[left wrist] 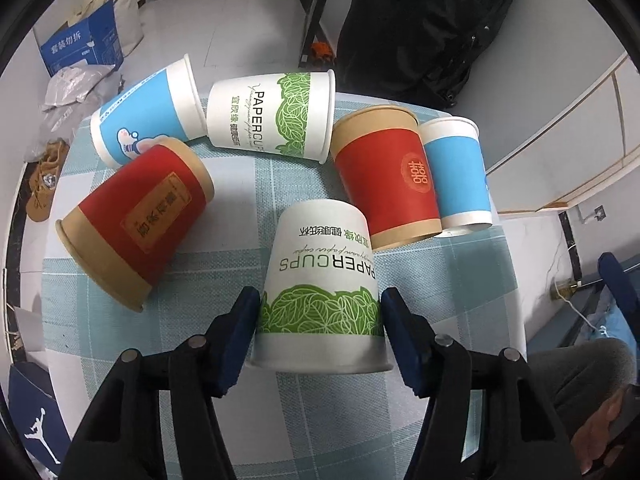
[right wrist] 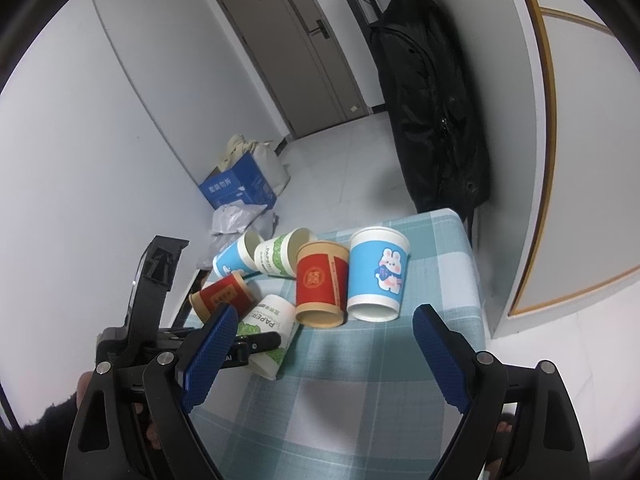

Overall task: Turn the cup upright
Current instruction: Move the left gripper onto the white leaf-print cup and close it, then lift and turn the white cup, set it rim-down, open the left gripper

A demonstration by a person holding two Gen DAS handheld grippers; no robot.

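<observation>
The white leaf-print cup (left wrist: 324, 292) stands upside down on the checked worktop (left wrist: 224, 208), rim down near the front edge; the left gripper (left wrist: 320, 304) brackets it, left pad touching, right pad just beside. The right gripper (right wrist: 324, 328) hangs wide apart over bare cloth; five other cups crowd close behind.

Left gripper (left wrist: 320, 312) fingers (left wrist: 240, 332) flanking inverted green-leaf cup (left wrist: 320, 280)

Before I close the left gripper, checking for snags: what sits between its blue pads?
Only the upside-down white paper cup with green leaves sits between the left gripper's blue pads, seen in the left wrist view.
</observation>
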